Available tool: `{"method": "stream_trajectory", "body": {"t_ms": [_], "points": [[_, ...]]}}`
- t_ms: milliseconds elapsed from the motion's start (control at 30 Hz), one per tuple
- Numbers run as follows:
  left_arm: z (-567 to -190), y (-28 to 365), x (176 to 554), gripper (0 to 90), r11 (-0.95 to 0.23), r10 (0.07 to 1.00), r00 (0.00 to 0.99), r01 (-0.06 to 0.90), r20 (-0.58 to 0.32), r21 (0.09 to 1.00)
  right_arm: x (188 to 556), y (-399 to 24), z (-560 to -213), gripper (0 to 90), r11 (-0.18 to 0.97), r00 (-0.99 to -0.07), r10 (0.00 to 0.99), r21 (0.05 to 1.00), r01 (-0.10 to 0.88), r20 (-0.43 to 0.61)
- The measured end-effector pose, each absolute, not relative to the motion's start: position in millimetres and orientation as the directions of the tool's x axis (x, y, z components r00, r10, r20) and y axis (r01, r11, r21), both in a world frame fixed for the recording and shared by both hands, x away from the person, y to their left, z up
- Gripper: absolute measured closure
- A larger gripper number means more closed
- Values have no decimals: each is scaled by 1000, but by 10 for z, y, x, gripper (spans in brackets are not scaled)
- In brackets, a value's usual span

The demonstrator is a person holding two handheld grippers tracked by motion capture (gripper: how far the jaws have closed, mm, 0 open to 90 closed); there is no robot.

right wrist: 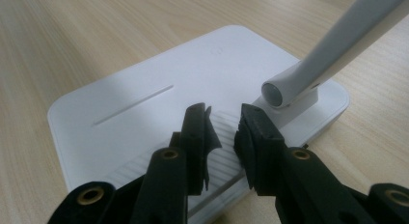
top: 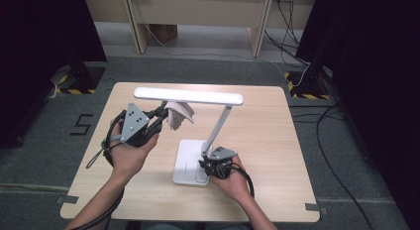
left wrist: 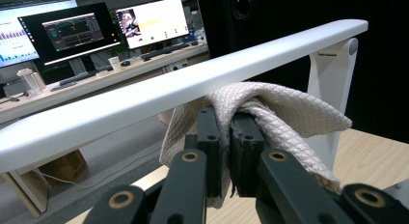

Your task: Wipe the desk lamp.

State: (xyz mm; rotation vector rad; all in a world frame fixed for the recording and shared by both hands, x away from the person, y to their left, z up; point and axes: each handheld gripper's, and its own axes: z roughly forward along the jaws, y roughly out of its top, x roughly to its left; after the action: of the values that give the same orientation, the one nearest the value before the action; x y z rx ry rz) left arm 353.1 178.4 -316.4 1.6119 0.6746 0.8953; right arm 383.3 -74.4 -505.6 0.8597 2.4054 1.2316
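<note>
High view overlooks table; gripper views (close) share the lamp [top: 198,98].

Left gripper [top: 161,113] raised, jaws clamped; right gripper [top: 210,166] low, jaws parted.

A light wooden table [top: 267,126] stands on grey carpet. The one thing resting directly on it is a white desk lamp, whose flat rectangular base [top: 187,161] sits near the middle, slightly toward the near edge. Dark patches at the two near corners are probably tape.
</note>
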Motion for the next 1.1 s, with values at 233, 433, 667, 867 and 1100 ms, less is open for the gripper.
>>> {"method": "stream_trajectory", "body": {"t_ms": [233, 433, 667, 867, 1100], "points": [[-3153, 1731, 3538, 841, -224, 804, 560, -30, 202, 974, 3836, -745, -5056, 729, 453, -775, 631, 812, 369, 1], [-3144, 1691, 3547, 841, -228, 798, 567, -32, 205, 973, 3836, -745, -5056, 729, 454, -776, 631, 812, 368, -1], [-3137, 1630, 3555, 841, -233, 790, 577, -31, 208, 972, 3836, -746, -5056, 729, 453, -776, 631, 812, 368, 0], [-3131, 1591, 3561, 840, -232, 787, 581, -32, 207, 972, 3836, -746, -5056, 729, 453, -776, 630, 812, 367, -1], [-3127, 1532, 3564, 840, -237, 779, 591, -35, 211, 971, 3836, -746, -5056, 729, 453, -776, 630, 812, 368, 0]]}}
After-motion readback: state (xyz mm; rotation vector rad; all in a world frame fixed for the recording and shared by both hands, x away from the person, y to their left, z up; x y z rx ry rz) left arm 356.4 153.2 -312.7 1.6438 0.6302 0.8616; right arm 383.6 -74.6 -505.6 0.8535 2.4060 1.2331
